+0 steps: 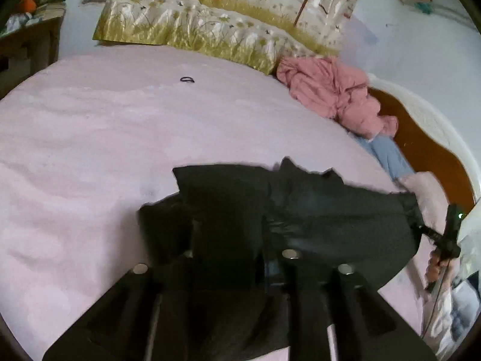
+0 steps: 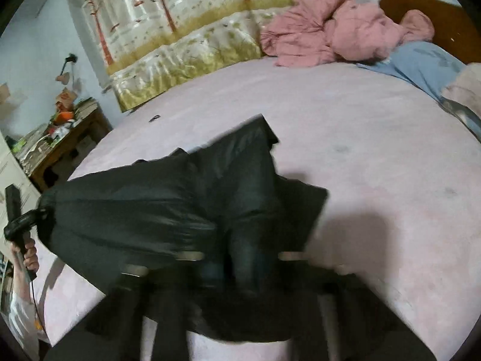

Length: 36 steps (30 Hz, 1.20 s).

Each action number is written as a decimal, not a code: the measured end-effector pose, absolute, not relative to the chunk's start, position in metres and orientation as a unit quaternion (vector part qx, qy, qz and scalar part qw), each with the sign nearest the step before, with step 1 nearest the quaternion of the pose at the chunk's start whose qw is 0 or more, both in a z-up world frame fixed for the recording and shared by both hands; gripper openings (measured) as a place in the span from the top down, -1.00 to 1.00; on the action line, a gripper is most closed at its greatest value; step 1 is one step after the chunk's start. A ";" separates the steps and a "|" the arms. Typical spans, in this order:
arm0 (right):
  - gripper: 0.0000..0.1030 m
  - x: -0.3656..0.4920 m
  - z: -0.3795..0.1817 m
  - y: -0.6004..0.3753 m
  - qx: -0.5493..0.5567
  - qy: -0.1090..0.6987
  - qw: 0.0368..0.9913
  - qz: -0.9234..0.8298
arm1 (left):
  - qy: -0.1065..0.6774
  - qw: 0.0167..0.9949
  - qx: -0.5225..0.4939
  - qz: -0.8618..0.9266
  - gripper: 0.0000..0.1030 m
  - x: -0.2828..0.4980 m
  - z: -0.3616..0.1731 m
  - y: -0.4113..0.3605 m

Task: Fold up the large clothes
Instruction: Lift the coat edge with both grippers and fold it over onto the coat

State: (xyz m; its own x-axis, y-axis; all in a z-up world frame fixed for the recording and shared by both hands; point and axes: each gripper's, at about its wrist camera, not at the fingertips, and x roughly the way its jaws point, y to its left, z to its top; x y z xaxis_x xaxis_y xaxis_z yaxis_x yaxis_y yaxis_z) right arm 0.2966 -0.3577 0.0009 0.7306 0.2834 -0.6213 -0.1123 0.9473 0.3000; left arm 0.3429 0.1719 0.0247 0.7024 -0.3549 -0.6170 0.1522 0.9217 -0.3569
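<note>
Nearest the lens: black fabric bunched between the fingers of each tool, filling the bottom of both wrist views.
Left gripper (image 1: 237,267): closed down to a narrow gap on one end of the black garment (image 1: 300,210); the cloth runs through and hides the pads.
Right gripper (image 2: 237,267): likewise pinched on the other end of the black garment (image 2: 156,204); seen from the left wrist view, its tip bites a gathered corner at the far right.
Task's thing: the garment is stretched between the two tools and hangs just above the near edge of the bed (image 1: 90,150), its loose flaps pointing toward the middle of the sheet; whether the lowest folds touch the sheet cannot be told.
Step in hand: judged to be carrying the held edge out to lay or fold it on the bed.
Doing it well: keep both ends level and the span taut so the cloth lands flat, lower the far flaps first, and avoid letting the bunched corner slip from either pinch.
Surface: pale pink sheet, soft and slightly rumpled; a small dark hair tie (image 1: 187,79) lies toward the far edge.
Room: patterned satin quilt (image 1: 210,30) folded against the far wall, a crumpled pink garment (image 1: 333,93) and a blue cloth (image 2: 421,60) by the wooden headboard (image 1: 421,138), a cluttered wooden side table (image 2: 66,141) off the bed's far corner.
</note>
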 end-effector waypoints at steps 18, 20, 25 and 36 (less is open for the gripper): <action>0.72 0.355 -0.020 -0.335 0.065 0.340 0.938 -0.020 | 0.307 0.951 -0.033 0.029 -0.25 0.373 -0.002 0.154; 0.64 0.334 0.006 -0.339 0.074 0.299 0.951 -0.027 | 0.235 0.971 -0.020 0.030 -0.66 0.336 0.033 0.141; 0.46 0.288 0.082 -0.325 0.053 0.242 0.969 -0.024 | 0.136 0.990 -0.023 -0.022 -0.88 0.259 0.101 0.098; 0.87 0.289 0.094 -0.223 0.146 0.366 0.894 0.213 | 0.352 0.901 -0.107 -0.230 0.98 0.280 0.029 -0.030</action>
State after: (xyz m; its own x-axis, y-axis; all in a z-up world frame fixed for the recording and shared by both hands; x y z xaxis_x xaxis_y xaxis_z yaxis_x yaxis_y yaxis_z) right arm 0.2889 -0.2231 0.0942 0.6412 0.4880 -0.5922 -0.2741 0.8665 0.4173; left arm 0.2798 -0.0301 0.0287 0.6457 -0.4898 -0.5858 0.3392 0.8713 -0.3546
